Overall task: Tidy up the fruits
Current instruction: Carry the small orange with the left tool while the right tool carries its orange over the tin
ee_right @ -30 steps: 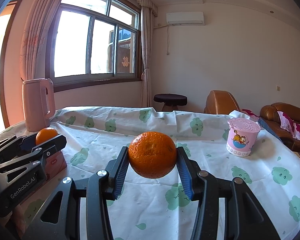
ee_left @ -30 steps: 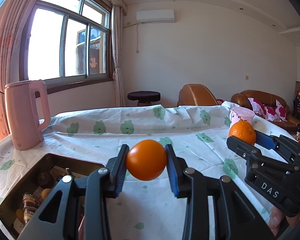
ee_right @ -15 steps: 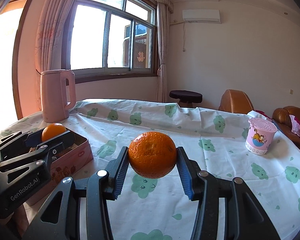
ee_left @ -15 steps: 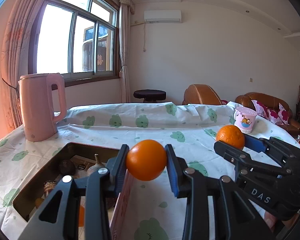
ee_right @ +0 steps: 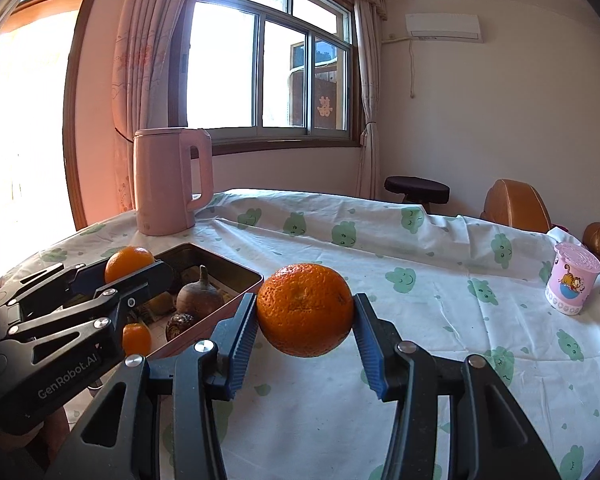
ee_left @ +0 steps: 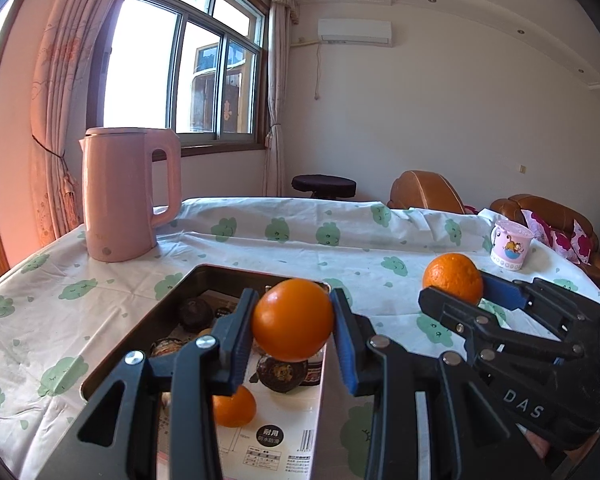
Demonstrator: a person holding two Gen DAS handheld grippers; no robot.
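Over the tin (ee_left: 148, 320): left gripper (ee_left: 293, 326) clamped on a smooth orange (ee_left: 293, 324). Beside it, over the cloth (ee_right: 440, 288): right gripper (ee_right: 305, 310) clamped on a pebbled orange (ee_right: 305, 308). In tin: small orange (ee_left: 234, 406), dark fruits. Beyond: kettle (ee_left: 126, 196), cup (ee_right: 572, 278).

A pink kettle (ee_left: 128, 194) stands upright on the table (ee_left: 300, 248) near the window (ee_left: 180, 64), its handle turned to the right. The table wears a white cloth printed with green cloud faces. A pink cartoon cup (ee_left: 511, 249) sits towards the right edge. Behind are a dark round stool (ee_left: 324, 186), brown leather seats (ee_left: 424, 192), pink curtains (ee_right: 140, 60) and a wall air conditioner (ee_left: 354, 32).
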